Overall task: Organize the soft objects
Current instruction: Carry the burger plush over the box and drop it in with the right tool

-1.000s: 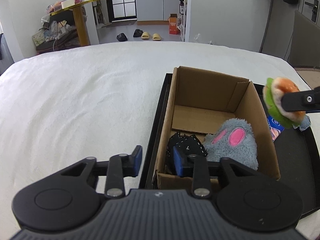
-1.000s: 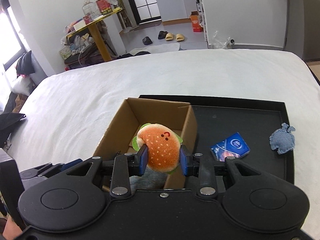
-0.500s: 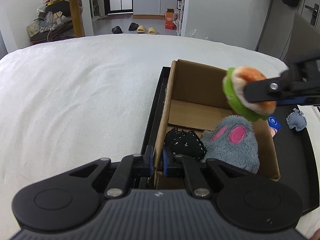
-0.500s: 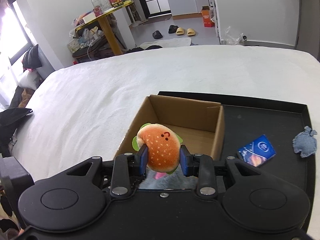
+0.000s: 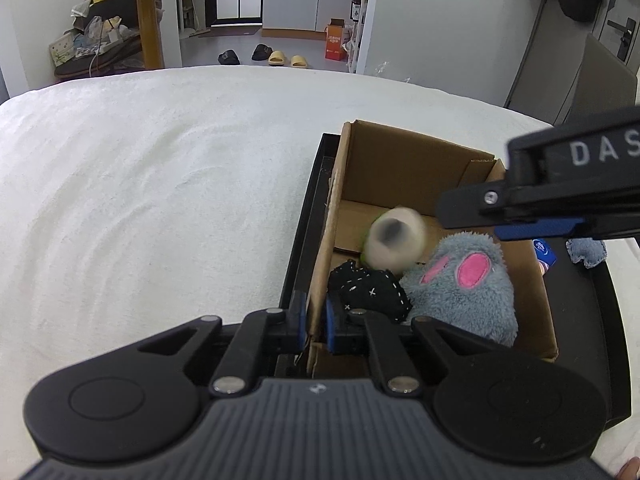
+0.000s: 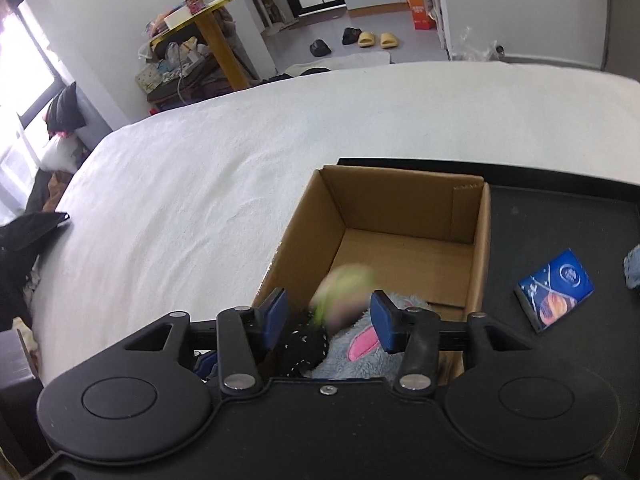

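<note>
A cardboard box [image 5: 416,160] stands on a black tray [image 5: 600,320]. My left gripper [image 5: 316,326] is shut on the box's near left wall. Inside lie a grey plush with pink ears [image 5: 464,280] and a black stitched plush [image 5: 368,292]. The burger plush [image 5: 394,240] is blurred, falling into the box; it also shows in the right wrist view [image 6: 346,292]. My right gripper [image 6: 326,320] is open and empty above the box [image 6: 404,216], over the grey plush [image 6: 360,344].
A blue card pack [image 6: 554,290] and a small denim plush [image 5: 586,250] lie on the tray [image 6: 560,216] right of the box. The tray sits on a white bed [image 5: 160,200]. Room furniture and slippers [image 5: 288,58] lie beyond.
My right gripper moved over the box and opened, and the burger plush dropped out of it. My left gripper closed on the box wall and stays there.
</note>
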Tool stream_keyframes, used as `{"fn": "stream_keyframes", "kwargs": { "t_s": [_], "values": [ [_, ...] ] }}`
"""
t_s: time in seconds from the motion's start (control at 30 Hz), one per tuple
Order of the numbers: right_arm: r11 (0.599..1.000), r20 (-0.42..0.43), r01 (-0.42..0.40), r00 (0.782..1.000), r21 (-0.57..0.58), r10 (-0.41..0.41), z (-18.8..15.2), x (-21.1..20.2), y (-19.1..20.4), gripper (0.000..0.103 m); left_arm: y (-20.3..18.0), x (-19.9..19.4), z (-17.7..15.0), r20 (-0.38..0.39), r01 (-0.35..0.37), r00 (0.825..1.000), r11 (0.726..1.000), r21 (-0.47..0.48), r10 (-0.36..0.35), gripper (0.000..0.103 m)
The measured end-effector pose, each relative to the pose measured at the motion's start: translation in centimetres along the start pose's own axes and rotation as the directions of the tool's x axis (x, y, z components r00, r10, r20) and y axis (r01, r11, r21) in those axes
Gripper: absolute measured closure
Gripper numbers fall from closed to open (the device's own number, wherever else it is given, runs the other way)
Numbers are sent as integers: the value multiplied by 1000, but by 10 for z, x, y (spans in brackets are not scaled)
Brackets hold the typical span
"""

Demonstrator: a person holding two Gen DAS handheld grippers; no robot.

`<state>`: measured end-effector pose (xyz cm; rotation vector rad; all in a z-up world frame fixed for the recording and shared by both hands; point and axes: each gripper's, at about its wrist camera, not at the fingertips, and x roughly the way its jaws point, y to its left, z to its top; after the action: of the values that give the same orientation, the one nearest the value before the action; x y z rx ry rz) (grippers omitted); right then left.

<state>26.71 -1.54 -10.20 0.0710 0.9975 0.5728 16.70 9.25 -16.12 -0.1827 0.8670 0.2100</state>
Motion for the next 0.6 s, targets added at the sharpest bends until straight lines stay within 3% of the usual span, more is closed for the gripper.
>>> {"fn": "stream_keyframes", "kwargs": {
  "t_s": [0.6],
  "values": [
    [993,46,117,992,5,-117,-7,-45,-61,57,-9,-10,0,25,-43,999,999,22,43,91]
  ]
}}
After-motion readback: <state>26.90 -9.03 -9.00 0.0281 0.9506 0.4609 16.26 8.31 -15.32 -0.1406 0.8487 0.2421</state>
